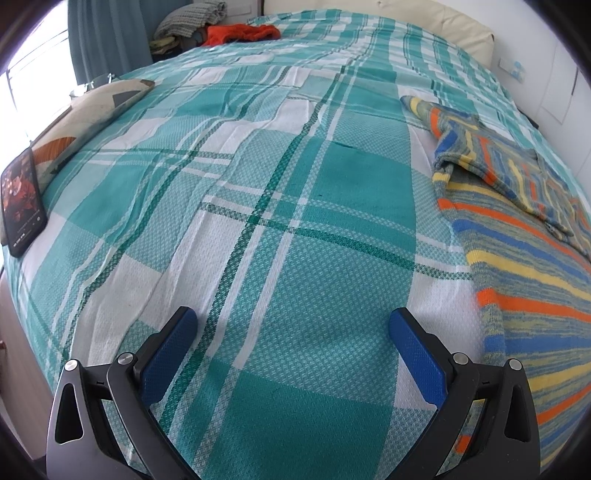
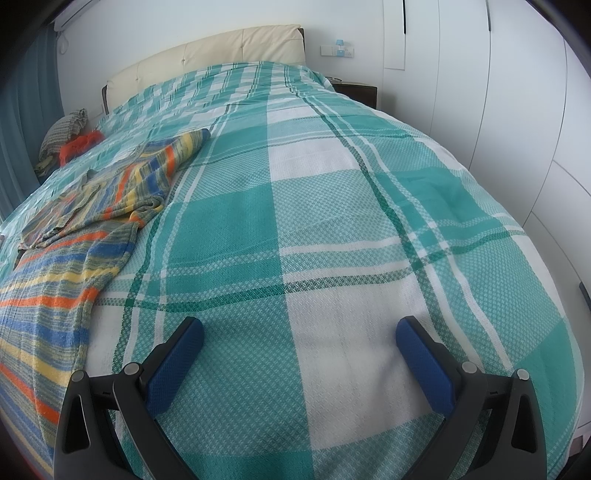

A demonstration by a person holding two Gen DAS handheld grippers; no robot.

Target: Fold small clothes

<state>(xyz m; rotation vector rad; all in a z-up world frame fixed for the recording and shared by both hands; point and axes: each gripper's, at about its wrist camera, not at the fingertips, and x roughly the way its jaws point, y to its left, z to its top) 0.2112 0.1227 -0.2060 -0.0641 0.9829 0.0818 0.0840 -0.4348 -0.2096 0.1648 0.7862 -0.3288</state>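
Note:
A striped knit garment (image 1: pixel 517 229) in orange, blue, yellow and grey lies spread on the bed, at the right of the left wrist view. The same striped garment (image 2: pixel 77 236) fills the left of the right wrist view, one sleeve reaching toward the headboard. My left gripper (image 1: pixel 293 321) hangs open over bare bedspread, to the left of the garment. My right gripper (image 2: pixel 299 328) is open too, over bedspread to the garment's right. Neither holds anything.
The bed carries a teal and white plaid bedspread (image 1: pixel 258 184). A phone (image 1: pixel 22 203) and a cushion (image 1: pixel 92 110) lie at its left edge. A pile of clothes (image 1: pixel 221 29), some orange, sits at the far corner. White wardrobe doors (image 2: pixel 498 110) stand right of the bed.

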